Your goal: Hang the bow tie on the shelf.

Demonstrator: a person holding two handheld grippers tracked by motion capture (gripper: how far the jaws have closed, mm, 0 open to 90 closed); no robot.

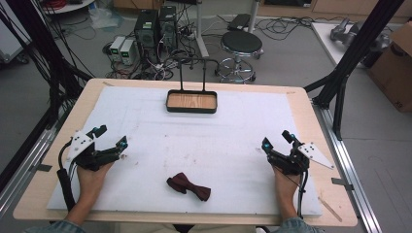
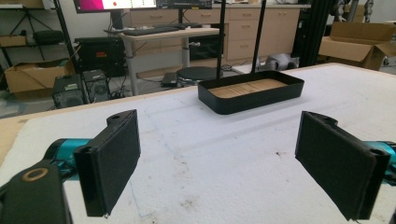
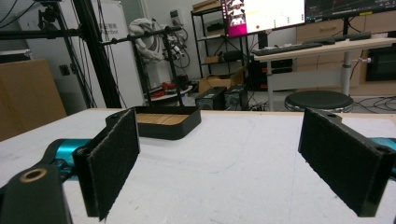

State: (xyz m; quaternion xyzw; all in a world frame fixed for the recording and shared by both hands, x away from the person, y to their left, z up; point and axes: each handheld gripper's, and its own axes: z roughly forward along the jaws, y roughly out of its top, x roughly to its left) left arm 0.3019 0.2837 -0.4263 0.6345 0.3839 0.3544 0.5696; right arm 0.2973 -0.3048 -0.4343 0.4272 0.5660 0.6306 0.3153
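Observation:
A dark red bow tie (image 1: 189, 187) lies flat on the white mat near the front edge, between the two hands. A black tray with a wooden floor (image 1: 191, 102) and a tall wire handle stands at the far middle of the mat; it also appears as the tray (image 2: 251, 92) and the tray (image 3: 164, 122) in the gripper views. My left gripper (image 1: 111, 136) rests at the mat's left side, open and empty. My right gripper (image 1: 278, 138) rests at the right side, also open with nothing between its jaws. Both point toward the far side of the table.
The white mat (image 1: 204, 145) covers most of the wooden table (image 1: 87, 92). Black frame posts stand at the table's left and right back corners. Beyond the far edge are a stool (image 1: 241, 46), computer towers and cables on the floor.

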